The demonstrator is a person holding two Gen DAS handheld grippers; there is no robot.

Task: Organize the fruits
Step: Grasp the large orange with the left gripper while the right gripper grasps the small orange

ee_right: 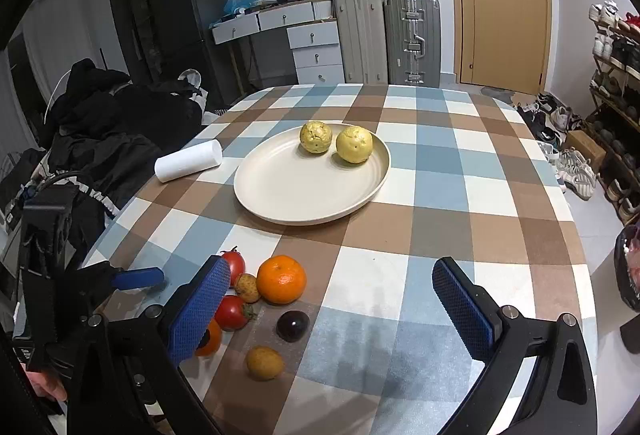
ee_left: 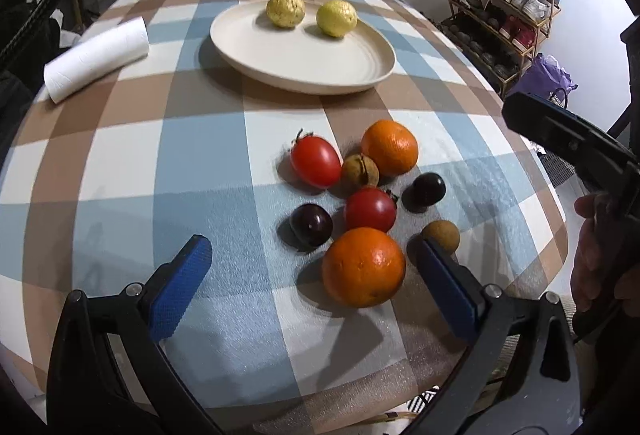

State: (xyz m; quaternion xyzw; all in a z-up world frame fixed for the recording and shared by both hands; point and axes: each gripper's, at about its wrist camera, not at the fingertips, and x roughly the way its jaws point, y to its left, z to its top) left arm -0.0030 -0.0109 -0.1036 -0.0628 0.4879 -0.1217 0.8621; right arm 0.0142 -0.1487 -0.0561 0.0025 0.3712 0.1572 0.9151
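Observation:
A cream plate (ee_left: 280,77) (ee_right: 280,219) holds two yellow fruits (ee_left: 285,9) (ee_left: 337,18). Nearer on the checked tablecloth lies a cluster: two oranges (ee_left: 363,267) (ee_left: 389,147), two red tomatoes (ee_left: 315,162) (ee_left: 370,209), two dark plums (ee_left: 311,224) (ee_left: 428,189) and two brown longans (ee_left: 359,173) (ee_left: 441,235). My left gripper (ee_left: 314,245) is open; the big orange sits between its fingers, near the right one, untouched. My right gripper (ee_right: 332,267) is open and empty, right of the cluster (ee_right: 281,279). Its left finger (ee_right: 200,311) hides part of the big orange.
A white paper roll (ee_left: 96,59) (ee_right: 188,160) lies left of the plate. A shoe rack (ee_left: 504,15) stands to the right of the table, suitcases (ee_right: 384,39) and drawers behind it, dark clothes (ee_right: 100,123) on the left. A hand (ee_left: 592,255) holds the right gripper.

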